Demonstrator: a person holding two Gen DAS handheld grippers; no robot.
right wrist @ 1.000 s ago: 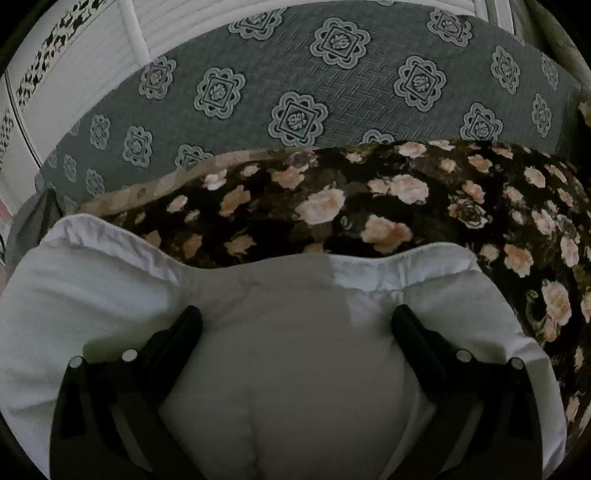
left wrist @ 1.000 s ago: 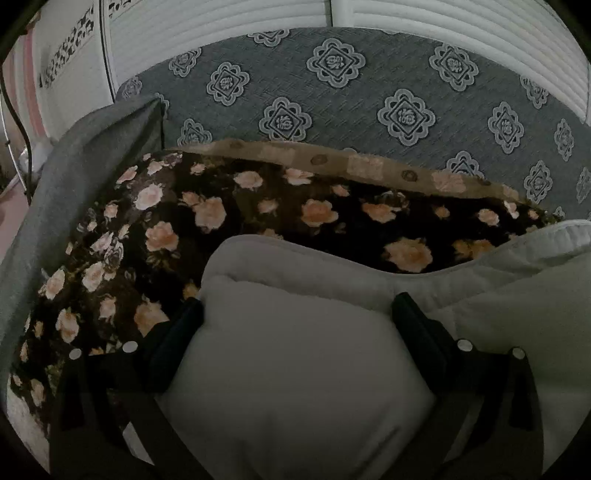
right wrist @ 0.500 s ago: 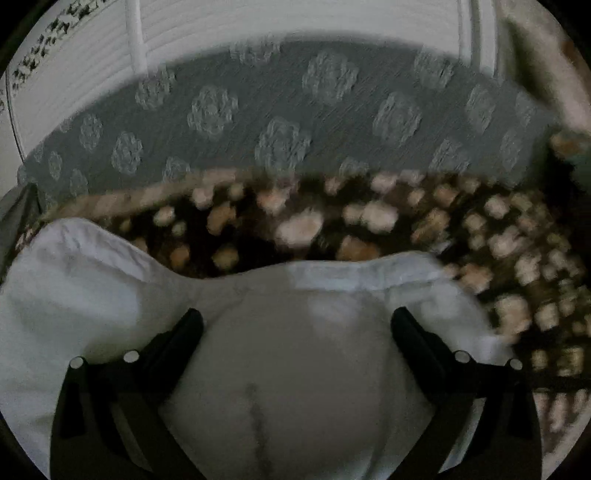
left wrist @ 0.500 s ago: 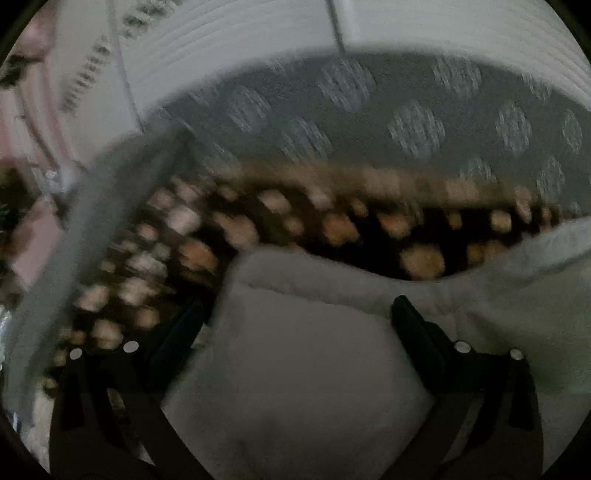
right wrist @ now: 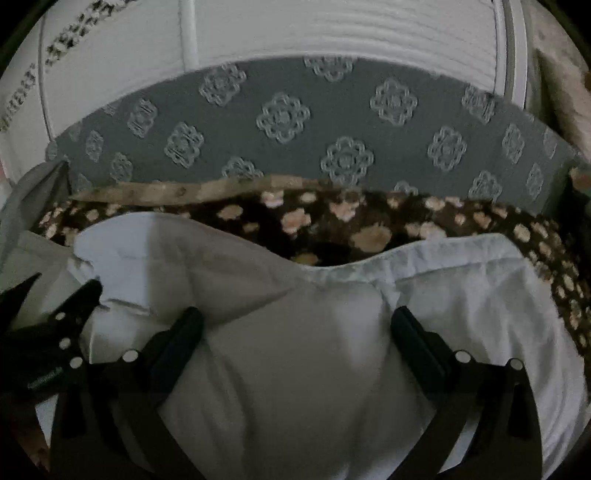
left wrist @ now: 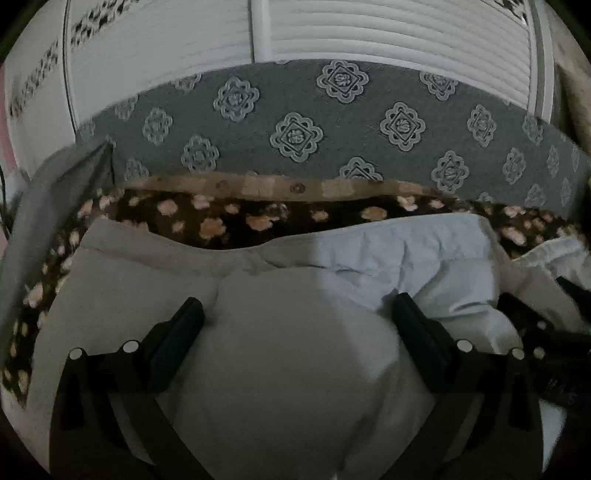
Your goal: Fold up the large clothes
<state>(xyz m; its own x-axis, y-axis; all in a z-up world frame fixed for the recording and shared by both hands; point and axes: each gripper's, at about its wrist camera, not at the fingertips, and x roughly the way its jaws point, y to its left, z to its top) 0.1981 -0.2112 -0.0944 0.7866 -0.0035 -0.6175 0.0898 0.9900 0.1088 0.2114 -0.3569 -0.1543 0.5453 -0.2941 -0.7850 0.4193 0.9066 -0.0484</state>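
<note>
The white garment (left wrist: 280,362) lies bunched on the floral blanket (left wrist: 229,221) of a bed, its hemmed edge (right wrist: 424,258) toward the headboard side. The left gripper (left wrist: 295,332) and right gripper (right wrist: 295,332) sit close together over it; each shows at the edge of the other's view. Both sets of jaws stand wide apart, with cloth bulging up between the fingers. It looks as though they press or rest on the fabric and do not pinch it, though whether any fold is caught lower down is hidden.

Judging by the doubled layers and the puffy, wrinkled heap, at least one fold seems made, but the bundle is loose and uneven. Flattening and further folds appear to remain.

Around it: a grey patterned cover (left wrist: 369,122) behind the blanket, a grey cloth (left wrist: 48,199) at the left, and white slatted doors (left wrist: 369,26) beyond. Nothing blocks the garment; the two grippers mainly crowd each other.
</note>
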